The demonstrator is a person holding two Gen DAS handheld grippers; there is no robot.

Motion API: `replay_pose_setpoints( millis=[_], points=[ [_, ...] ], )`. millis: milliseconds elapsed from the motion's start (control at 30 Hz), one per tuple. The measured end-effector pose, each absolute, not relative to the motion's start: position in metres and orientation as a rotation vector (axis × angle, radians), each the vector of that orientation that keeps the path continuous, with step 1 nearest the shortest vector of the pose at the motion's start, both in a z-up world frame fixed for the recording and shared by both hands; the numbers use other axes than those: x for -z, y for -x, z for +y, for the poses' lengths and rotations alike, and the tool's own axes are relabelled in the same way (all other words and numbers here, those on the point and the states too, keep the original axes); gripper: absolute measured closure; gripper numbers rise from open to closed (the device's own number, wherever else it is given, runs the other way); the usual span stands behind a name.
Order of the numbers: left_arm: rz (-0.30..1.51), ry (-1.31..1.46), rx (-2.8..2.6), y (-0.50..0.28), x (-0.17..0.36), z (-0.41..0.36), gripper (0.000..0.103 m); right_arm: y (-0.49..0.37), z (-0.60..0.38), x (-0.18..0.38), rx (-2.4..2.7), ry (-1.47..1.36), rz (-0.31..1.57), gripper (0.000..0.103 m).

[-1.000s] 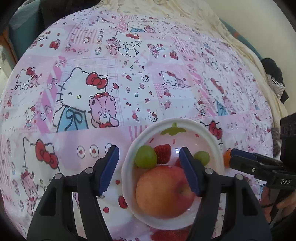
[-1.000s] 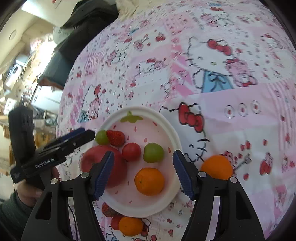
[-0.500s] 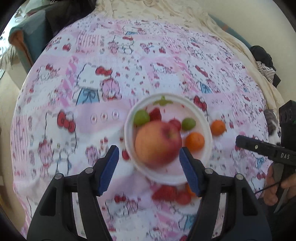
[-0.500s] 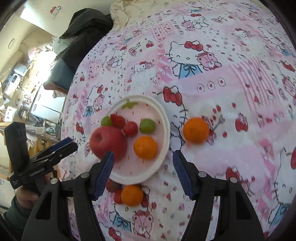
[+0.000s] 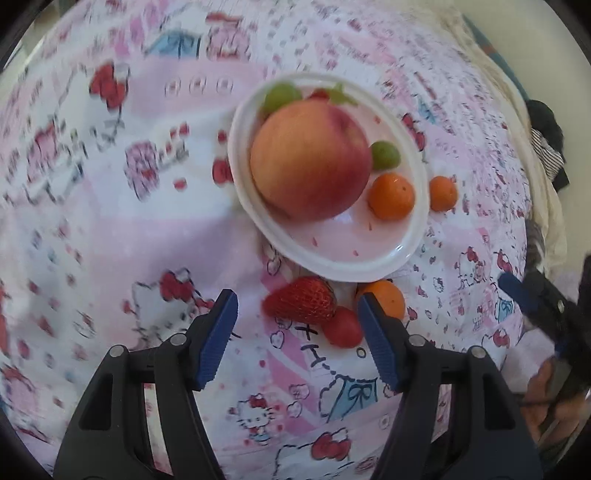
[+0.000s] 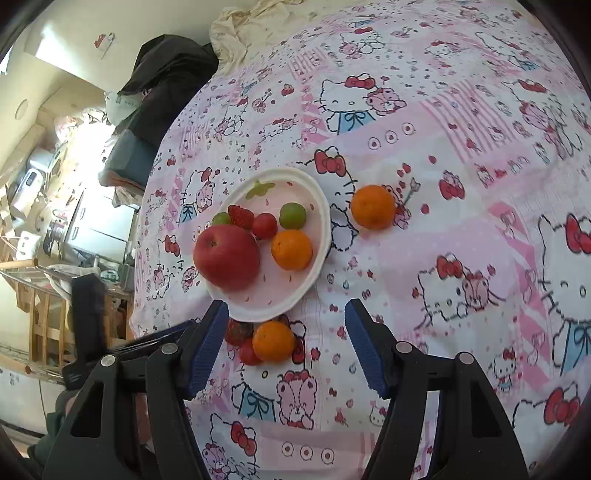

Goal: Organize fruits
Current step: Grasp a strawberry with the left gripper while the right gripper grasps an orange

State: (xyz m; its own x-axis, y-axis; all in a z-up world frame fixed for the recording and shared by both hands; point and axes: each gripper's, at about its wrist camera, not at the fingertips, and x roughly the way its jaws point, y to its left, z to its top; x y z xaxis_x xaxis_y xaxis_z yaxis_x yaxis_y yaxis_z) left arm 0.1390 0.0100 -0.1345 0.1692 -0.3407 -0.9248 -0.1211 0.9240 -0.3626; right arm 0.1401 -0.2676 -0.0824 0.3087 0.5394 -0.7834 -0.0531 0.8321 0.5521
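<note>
A white plate (image 6: 325, 221) on the pink cartoon bedsheet holds a red apple (image 6: 227, 256), an orange (image 6: 291, 249), two green fruits (image 6: 292, 216), a strawberry (image 6: 241, 216) and a cherry tomato (image 6: 264, 226). One orange (image 6: 373, 206) lies loose to the plate's right. Near the plate's front rim (image 5: 332, 271) lie a strawberry (image 5: 301, 299), a cherry tomato (image 5: 341, 326) and an orange (image 5: 382, 297). My left gripper (image 5: 295, 299) hovers open over that strawberry without touching it. My right gripper (image 6: 286, 306) is open and empty above the plate's near edge.
The sheet drops off at the left edge toward cluttered furniture and a wooden chair (image 6: 40, 317). Dark clothes (image 6: 166, 81) and a cream blanket (image 6: 255, 26) lie at the far end. A hand (image 5: 546, 384) holds the right gripper at the right.
The left gripper has drawn back from over the plate to the loose strawberry at its front. The right gripper has pulled back and up, so the plate looks farther away.
</note>
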Motion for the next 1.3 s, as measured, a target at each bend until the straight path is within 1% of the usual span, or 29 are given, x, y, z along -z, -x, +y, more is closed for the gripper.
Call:
replay_pose_setpoints(
  millis=[33, 67, 200, 267, 300, 333, 800, 867, 1000, 1100, 1300],
  points=[
    [1.412, 0.389, 0.157, -0.140, 0.137, 0.008, 0.043, -0.138, -0.268, 0.083, -0.407, -0.469, 1.203, 0.035],
    [1.418, 0.378, 0.152, -0.140, 0.140, 0.005, 0.044, -0.136, -0.270, 0.083, -0.401, -0.463, 1.205, 0.035],
    [1.416, 0.360, 0.156, -0.144, 0.144, -0.003, 0.044, -0.133, -0.274, 0.086, -0.392, -0.455, 1.210, 0.035],
    [1.426, 0.368, 0.157, -0.146, 0.149, -0.005, 0.048, -0.133, -0.275, 0.086, -0.391, -0.458, 1.212, 0.035],
    [1.439, 0.377, 0.160, -0.147, 0.153, -0.006, 0.053, -0.133, -0.276, 0.087, -0.389, -0.460, 1.214, 0.035],
    [1.452, 0.377, 0.155, -0.148, 0.157, -0.007, 0.055, -0.133, -0.276, 0.088, -0.387, -0.461, 1.215, 0.035],
    [1.469, 0.362, 0.137, -0.149, 0.164, -0.011, 0.053, -0.136, -0.264, 0.093, -0.403, -0.427, 1.235, 0.035],
    [1.468, 0.345, 0.129, -0.149, 0.163, -0.011, 0.059, -0.136, -0.263, 0.093, -0.404, -0.421, 1.237, 0.035],
    [1.462, 0.337, 0.146, -0.146, 0.159, -0.009, 0.061, -0.136, -0.262, 0.094, -0.402, -0.414, 1.240, 0.035],
    [1.450, 0.328, 0.142, -0.140, 0.151, -0.005, 0.061, -0.137, -0.262, 0.095, -0.402, -0.415, 1.241, 0.035],
    [1.379, 0.308, 0.105, -0.131, 0.115, 0.014, 0.061, -0.137, -0.254, 0.098, -0.423, -0.401, 1.257, 0.035]
  ],
)
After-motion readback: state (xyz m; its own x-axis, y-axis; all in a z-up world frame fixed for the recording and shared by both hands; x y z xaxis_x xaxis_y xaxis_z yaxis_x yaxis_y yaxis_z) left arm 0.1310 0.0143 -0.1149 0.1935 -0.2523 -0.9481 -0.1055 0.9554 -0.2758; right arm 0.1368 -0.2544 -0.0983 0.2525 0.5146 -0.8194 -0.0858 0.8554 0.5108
